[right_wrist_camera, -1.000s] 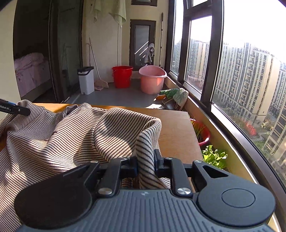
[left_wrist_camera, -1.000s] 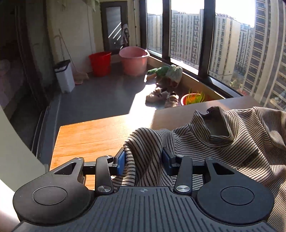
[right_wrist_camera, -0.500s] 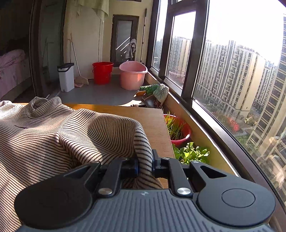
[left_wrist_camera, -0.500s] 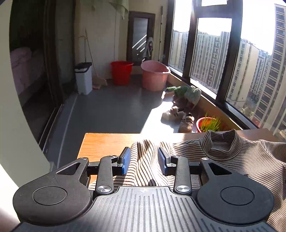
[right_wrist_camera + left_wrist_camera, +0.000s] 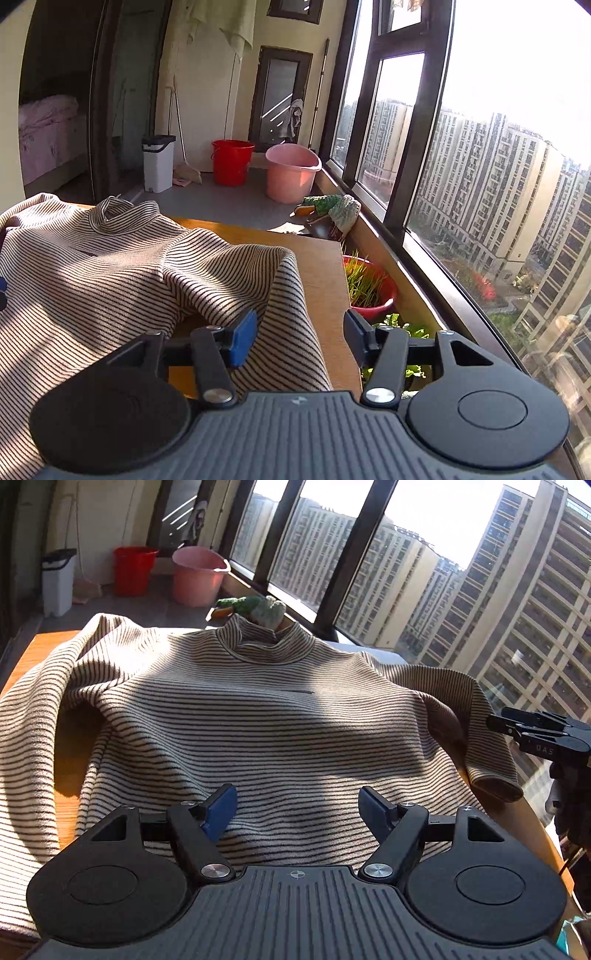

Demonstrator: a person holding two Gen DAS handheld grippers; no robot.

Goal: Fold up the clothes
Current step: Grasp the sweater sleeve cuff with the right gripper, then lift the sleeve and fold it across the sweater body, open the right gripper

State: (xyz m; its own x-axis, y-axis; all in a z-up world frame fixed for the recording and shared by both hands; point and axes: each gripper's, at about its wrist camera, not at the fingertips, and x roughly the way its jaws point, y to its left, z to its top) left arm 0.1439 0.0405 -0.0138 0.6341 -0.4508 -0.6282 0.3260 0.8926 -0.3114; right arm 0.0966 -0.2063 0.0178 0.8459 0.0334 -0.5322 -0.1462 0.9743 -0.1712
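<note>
**Striped top spread flat and let go, ready for the first fold**

The striped top point(image 5: 258, 709) is laid face up across the wooden table point(image 5: 33, 653), filling the middle of the left wrist view, its high collar point(image 5: 264, 638) at the upper centre and pointed toward the window. It appears to have been spread this way so that sleeves and sides can be folded inward. The left-hand sleeve point(image 5: 48, 686) is draped down the left of the frame; the other sleeve's cuff point(image 5: 495, 782) is seen at the right, hanging near the table edge.

The left gripper point(image 5: 297, 806) is held low over the hem with its jaws wide apart, having just been opening; cloth lies under them but is not pinched. In the right wrist view the right gripper point(image 5: 299, 332) is about half open, its jaws likewise just opened; a ridge of the sleeve point(image 5: 288, 295) lies between them, touching the left pad point(image 5: 242, 341) only, so nothing is gripped. Both releases suggest the garment is judged settled.
</note>
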